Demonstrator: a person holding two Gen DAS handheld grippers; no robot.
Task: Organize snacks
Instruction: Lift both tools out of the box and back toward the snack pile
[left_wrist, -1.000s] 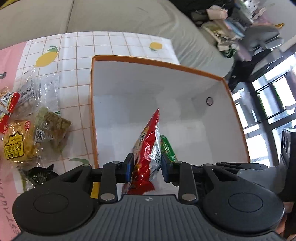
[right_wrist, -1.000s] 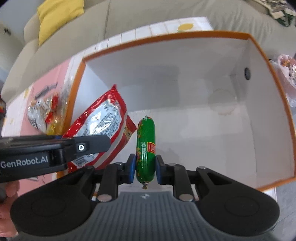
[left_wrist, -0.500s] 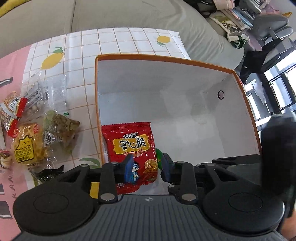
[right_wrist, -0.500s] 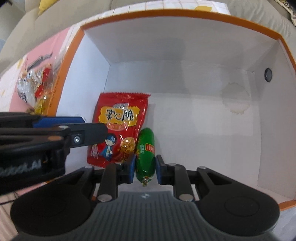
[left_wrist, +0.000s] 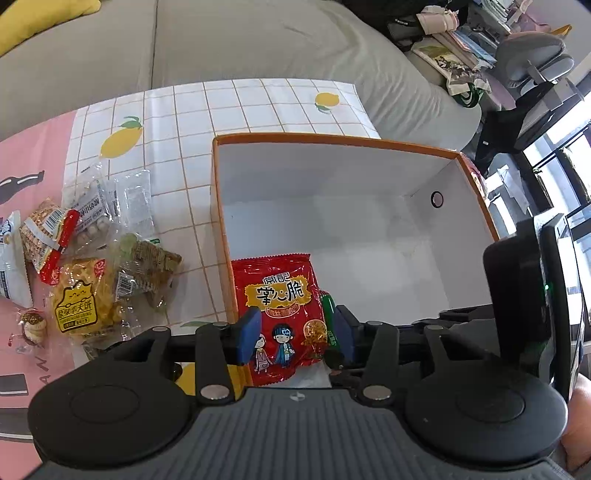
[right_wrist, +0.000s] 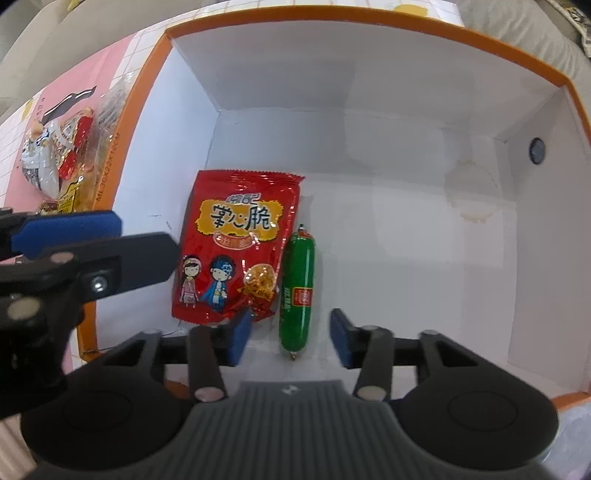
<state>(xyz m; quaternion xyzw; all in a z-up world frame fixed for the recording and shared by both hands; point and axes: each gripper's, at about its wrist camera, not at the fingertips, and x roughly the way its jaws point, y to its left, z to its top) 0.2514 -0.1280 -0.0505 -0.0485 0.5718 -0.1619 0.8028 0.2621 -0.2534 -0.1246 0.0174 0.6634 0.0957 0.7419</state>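
Note:
A red snack packet (left_wrist: 280, 306) lies flat on the floor of the orange-rimmed white box (left_wrist: 332, 177), near its left wall. Right beside it lies a green sausage (left_wrist: 328, 317). My left gripper (left_wrist: 297, 334) hovers over the packet's near end; its jaws are opening and the pads do not press on it. In the right wrist view the green sausage (right_wrist: 298, 288) lies loose between the blue pads of my right gripper (right_wrist: 291, 338), whose jaws are also opening. The red packet (right_wrist: 236, 243) rests to its left. The left gripper's fingers (right_wrist: 122, 254) reach in from the left.
A pile of several wrapped snacks (left_wrist: 85, 266) sits on the lemon-print tablecloth (left_wrist: 258, 99) left of the box. A grey sofa (left_wrist: 258, 40) runs behind the table. The right half of the box floor (right_wrist: 424, 258) is bare.
Both grippers went from shut to open. The red packet dropped from upright to flat on the box floor. The sausage left the right pads and now lies beside it.

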